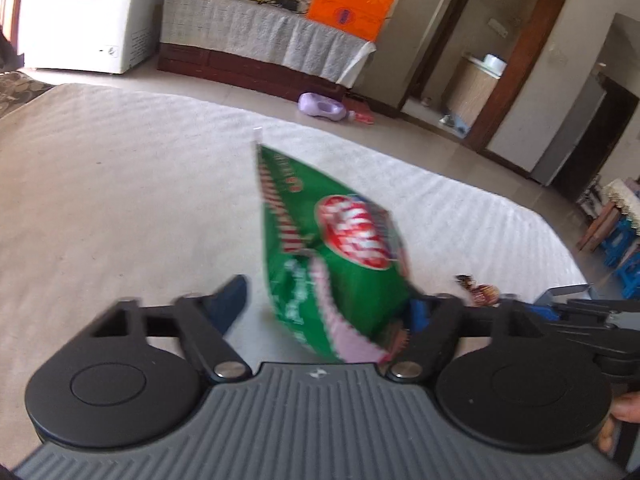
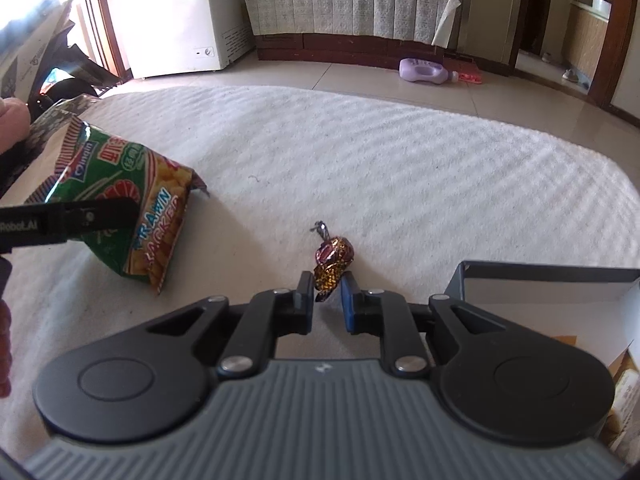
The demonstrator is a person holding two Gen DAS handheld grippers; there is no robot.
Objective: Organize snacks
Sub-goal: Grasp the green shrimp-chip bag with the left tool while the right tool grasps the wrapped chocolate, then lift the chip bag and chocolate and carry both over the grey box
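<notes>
Two snacks are seen on a white textured cloth [image 2: 360, 152] that covers the counter: a green cracker bag [image 1: 336, 264] and a foil-wrapped candy [image 2: 332, 262].

In the left wrist view, the left tongs [image 1: 328, 312] are spread, and the bag is set between them. The bag's lower right corner is pressed against the right finger, while the left finger [image 1: 230, 300] is kept apart from the bag with cloth visible in the gap, so no pinch is shown. The bag is tilted, with its far sealed edge raised above the cloth. The picture is blurred here, and whether the bag's lower edge rests on the cloth cannot be told.

In the right wrist view, the bag is seen at the left, and one dark finger of the left tongs is laid across its front. The right tongs [image 2: 326, 294] are drawn close together, and the candy is pinched by its near end between the two blue pads [image 2: 347, 292]. The candy's twisted far end is pointed away over the cloth. A grey box [image 2: 540, 280] with a white inside is placed just right of the right tongs, at the near right.

Beyond the counter, a purple bottle [image 2: 424, 69] is left lying on the tiled floor, and a white freezer [image 2: 176, 16] is stood at the far left.
</notes>
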